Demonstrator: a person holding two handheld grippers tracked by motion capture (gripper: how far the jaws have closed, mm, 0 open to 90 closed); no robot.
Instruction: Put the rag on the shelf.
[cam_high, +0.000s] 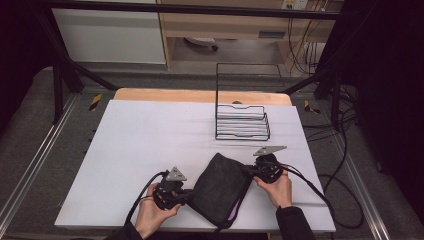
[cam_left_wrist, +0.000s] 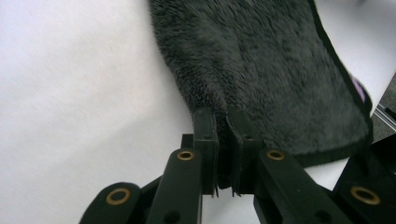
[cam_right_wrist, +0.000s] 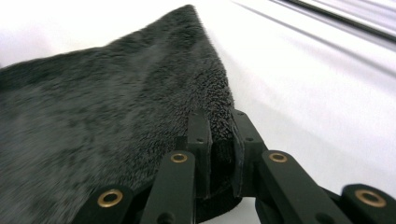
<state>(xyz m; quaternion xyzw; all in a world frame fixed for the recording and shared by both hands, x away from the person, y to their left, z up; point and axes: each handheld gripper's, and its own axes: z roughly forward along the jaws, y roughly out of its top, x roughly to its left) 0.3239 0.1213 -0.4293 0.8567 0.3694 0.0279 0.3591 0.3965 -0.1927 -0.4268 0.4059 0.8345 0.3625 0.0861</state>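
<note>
The left tool (cam_left_wrist: 223, 122) is clenched on the near-left edge of a dark fleecy cloth (cam_left_wrist: 271, 70); in the left gripper view the pile is pinched between its two black jaws, which stand almost together. The right tool (cam_right_wrist: 219, 122) is likewise clamped on the cloth's opposite edge, a fold of the fabric being gripped between its jaws in the right gripper view. Two opposing edges are held in this way, it is judged, so that the cloth can be spread, lifted or folded with both sides under control.

In the high view the cloth (cam_high: 220, 187) is seen lying on the white surface (cam_high: 140, 150) near its front edge, stretched between the left tool (cam_high: 186, 196) and the right tool (cam_high: 248, 171), with one corner pointing away from the person. A black wire rack (cam_high: 242, 120) is seen standing farther back on the surface, well apart from the cloth.

The pinch itself is given by the gripper views, where the high view leaves the jaws too small to judge. A strip of purple at the cloth's far hem is caught in the left gripper view. The overall layout, the rack and both hands are supplied by the high view.
</note>
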